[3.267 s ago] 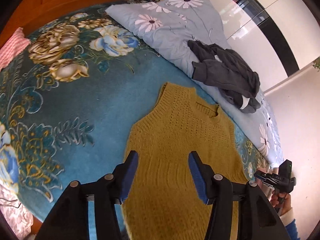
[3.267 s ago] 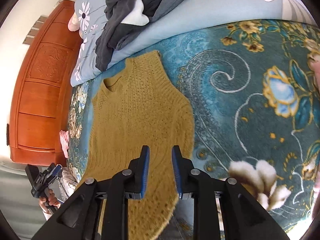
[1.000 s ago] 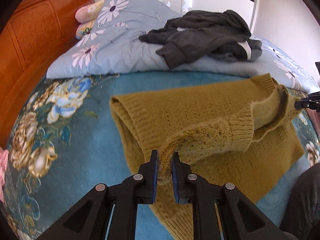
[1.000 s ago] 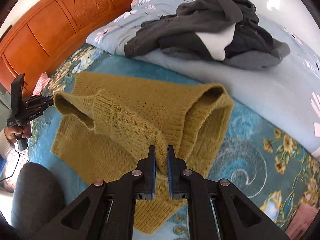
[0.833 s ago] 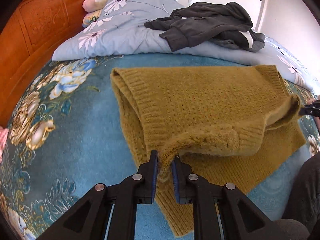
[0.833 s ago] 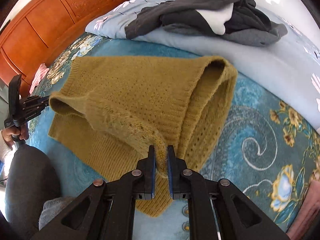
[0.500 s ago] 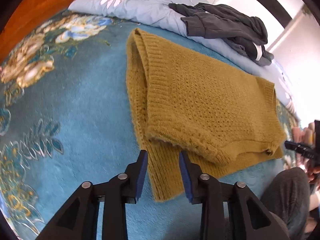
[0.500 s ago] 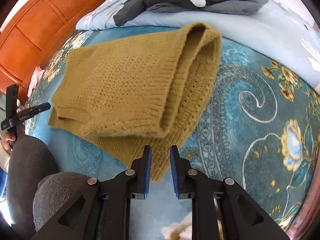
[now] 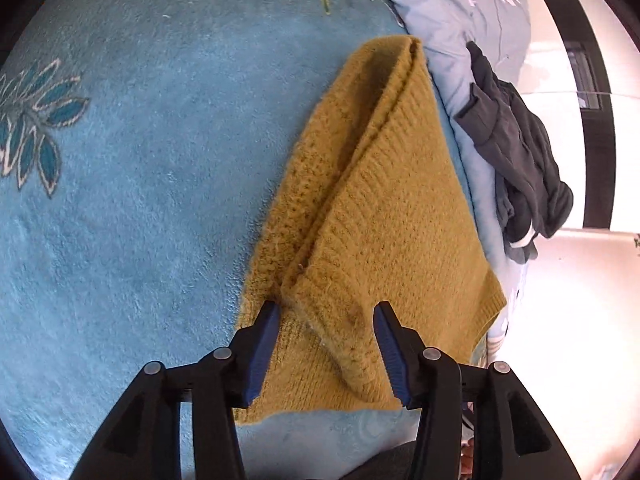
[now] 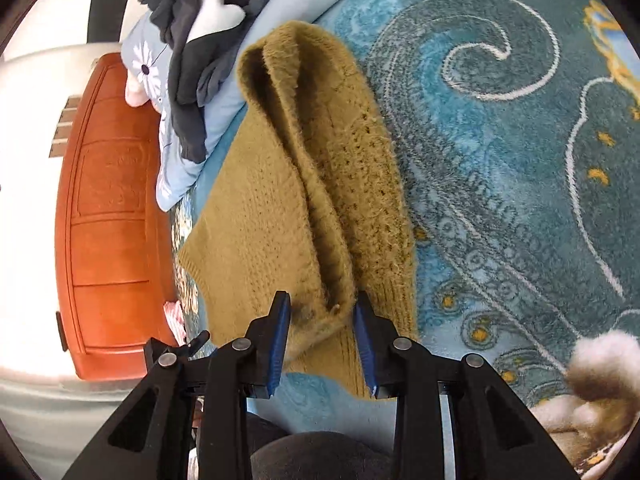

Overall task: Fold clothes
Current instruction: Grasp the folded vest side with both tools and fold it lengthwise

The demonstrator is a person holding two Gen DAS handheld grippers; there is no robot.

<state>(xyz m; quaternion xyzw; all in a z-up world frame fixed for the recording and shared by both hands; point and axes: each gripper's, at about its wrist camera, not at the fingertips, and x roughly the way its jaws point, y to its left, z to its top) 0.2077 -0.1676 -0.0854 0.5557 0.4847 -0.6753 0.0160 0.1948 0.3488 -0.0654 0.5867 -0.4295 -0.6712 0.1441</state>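
Observation:
A mustard-yellow knit sweater vest (image 9: 376, 216) lies folded over on itself on the blue floral blanket (image 9: 140, 168). My left gripper (image 9: 326, 340) is open, its fingers straddling the near corner of the upper layer without holding it. In the right wrist view the same vest (image 10: 316, 200) shows its fold running away from me. My right gripper (image 10: 322, 332) is open over the vest's near corner, empty.
A pile of dark grey clothes (image 9: 516, 156) lies on a light blue daisy-print quilt (image 9: 472, 12) behind the vest. An orange wooden headboard (image 10: 108, 216) stands at the bed's end. The person's dark-trousered knee (image 10: 320, 456) is at the near edge.
Both grippers carried the vest's hem over onto its upper part, then opened and let go. The vest now rests folded on the blanket, and both grippers have turned and opened wider.

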